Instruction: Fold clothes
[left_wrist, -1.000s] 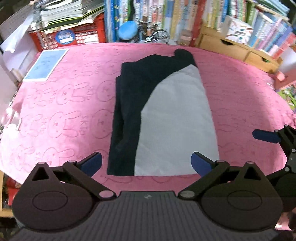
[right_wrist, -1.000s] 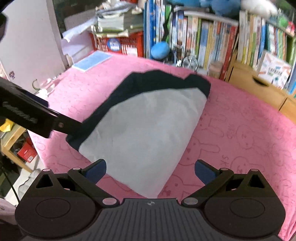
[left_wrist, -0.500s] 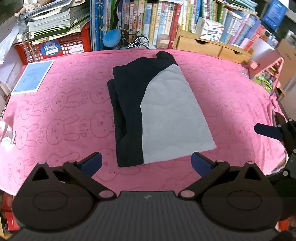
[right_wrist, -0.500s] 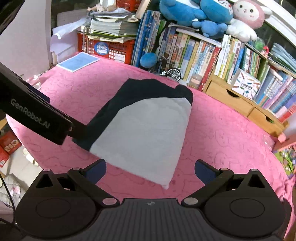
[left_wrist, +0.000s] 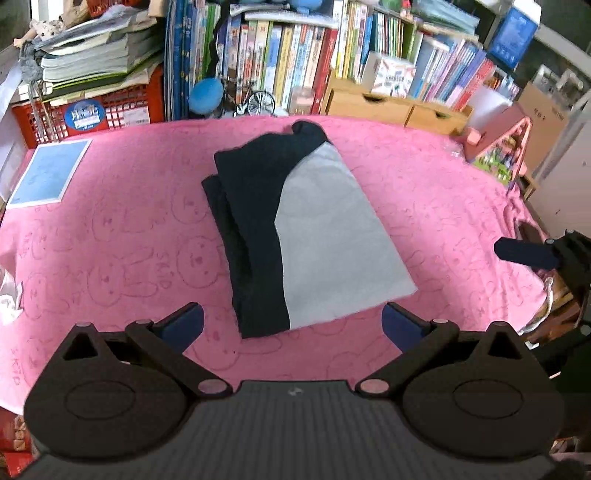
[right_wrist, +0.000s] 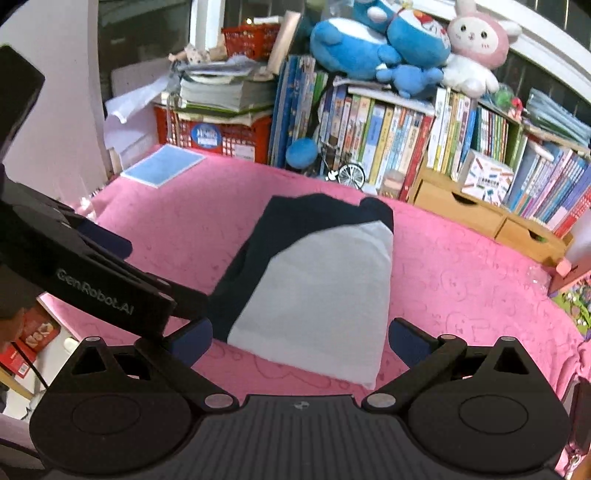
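Note:
A folded garment, black with a grey panel (left_wrist: 325, 236), lies flat in the middle of the pink rabbit-print cloth (left_wrist: 110, 229) on the table. It also shows in the right wrist view (right_wrist: 317, 295). My left gripper (left_wrist: 291, 325) is open and empty, held back above the garment's near edge. My right gripper (right_wrist: 299, 339) is open and empty, held above the near right corner of the garment. One right finger (left_wrist: 524, 253) shows at the right edge of the left wrist view. The left gripper's body (right_wrist: 92, 280) crosses the left of the right wrist view.
A blue sheet (left_wrist: 48, 173) lies at the cloth's far left. A red crate with stacked books (left_wrist: 85, 107), a blue ball (left_wrist: 207, 96), a small bicycle model (left_wrist: 258, 101), wooden drawers (left_wrist: 391, 107) and bookshelves line the far edge. Plush toys (right_wrist: 388, 48) sit on the books.
Both grippers have pulled back and risen away from the garment, so more of the table and shelves shows. The garment has not moved. Both stay open.

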